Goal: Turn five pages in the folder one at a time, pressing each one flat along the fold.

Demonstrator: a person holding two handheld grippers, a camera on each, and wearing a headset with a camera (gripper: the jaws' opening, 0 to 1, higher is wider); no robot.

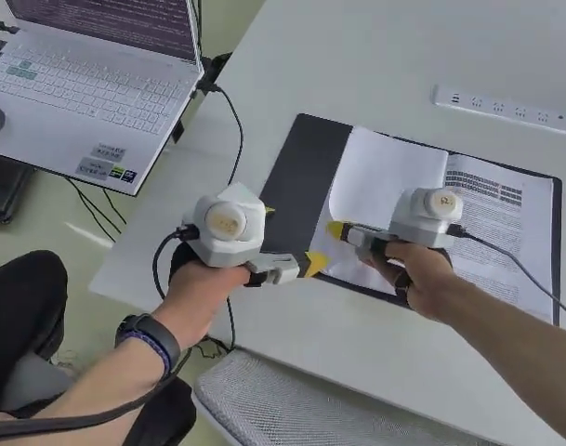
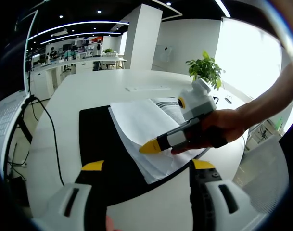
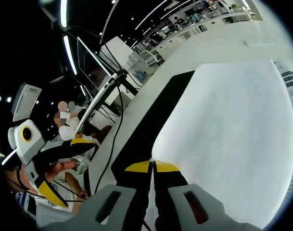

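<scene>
A: Right claw (image 1: 336, 229)?
B: Clamped on the lifted page (image 1: 385, 177), left edge, frame centre.
A: Left claw (image 1: 313, 265)?
B: Jaws apart, lower centre, by the open folder (image 1: 301, 186) on the counter (image 1: 375, 56).

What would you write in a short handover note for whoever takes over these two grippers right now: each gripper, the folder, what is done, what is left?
Left gripper: open, holding nothing, hovering at the near edge of the folder.
Right gripper: shut on the near edge of a white page, which is lifted and partway over.
Folder: open on the table, with a printed page flat on its right side.
Done: this page is gripped and raised; the count of turned pages cannot be told.
Left: lay it on the left side, press along the fold, go on to five.
</scene>
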